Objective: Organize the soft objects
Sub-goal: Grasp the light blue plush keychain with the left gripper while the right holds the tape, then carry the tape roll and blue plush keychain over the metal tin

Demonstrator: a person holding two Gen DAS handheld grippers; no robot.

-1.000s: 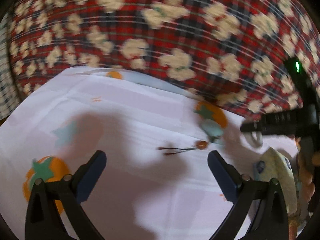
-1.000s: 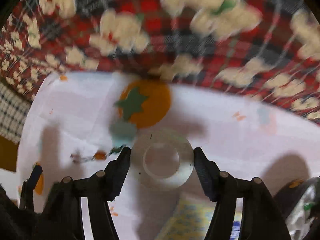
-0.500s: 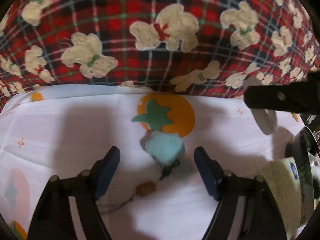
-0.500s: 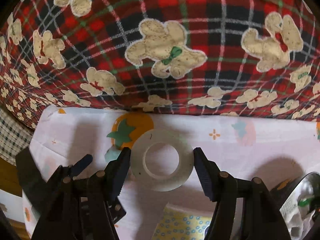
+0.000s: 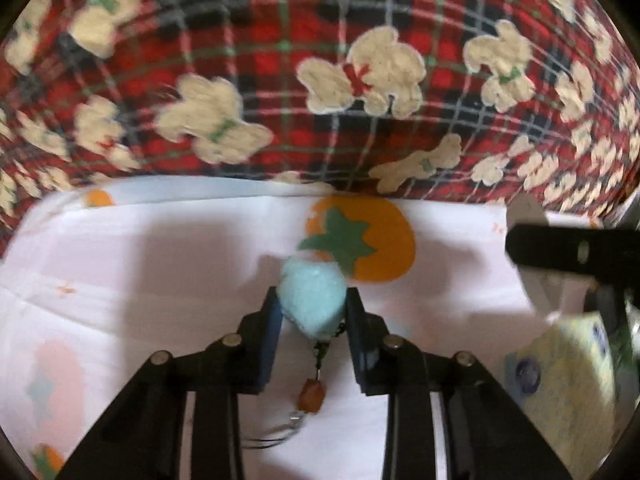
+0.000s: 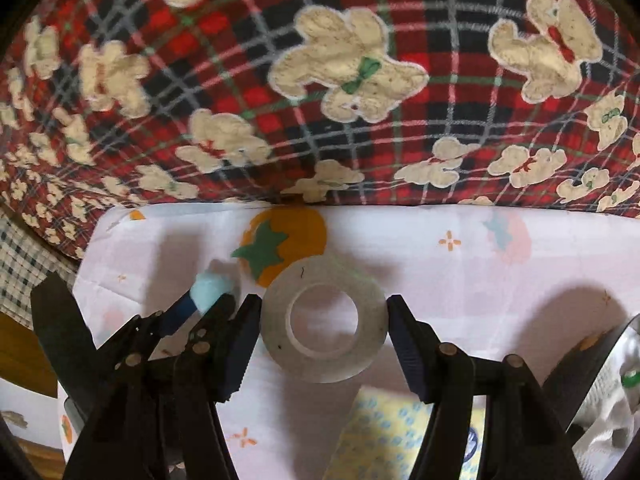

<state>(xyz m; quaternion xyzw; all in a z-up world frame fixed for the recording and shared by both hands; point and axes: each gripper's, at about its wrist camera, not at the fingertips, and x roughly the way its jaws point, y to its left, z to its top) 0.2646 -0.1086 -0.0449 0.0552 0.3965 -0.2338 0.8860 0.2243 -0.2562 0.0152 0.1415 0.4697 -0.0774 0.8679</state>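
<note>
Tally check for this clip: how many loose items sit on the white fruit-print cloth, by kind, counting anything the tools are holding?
Light-blue fuzzy pompom charm, clamped in the left tool: 1
White tape roll, between the right tool's fingers: 1
Yellow dotted packet, at the cloth's right edge: 1
Total: 3

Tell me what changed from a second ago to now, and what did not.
The left tool came in over the pale blue pom-pom charm; its jaws have just been closing and now pinch the fluffy ball, its cord and brown bead trailing below. The right tool kept the tape roll between its fingers as before. The fruit-print cloth and plaid blanket lie unchanged.
</note>
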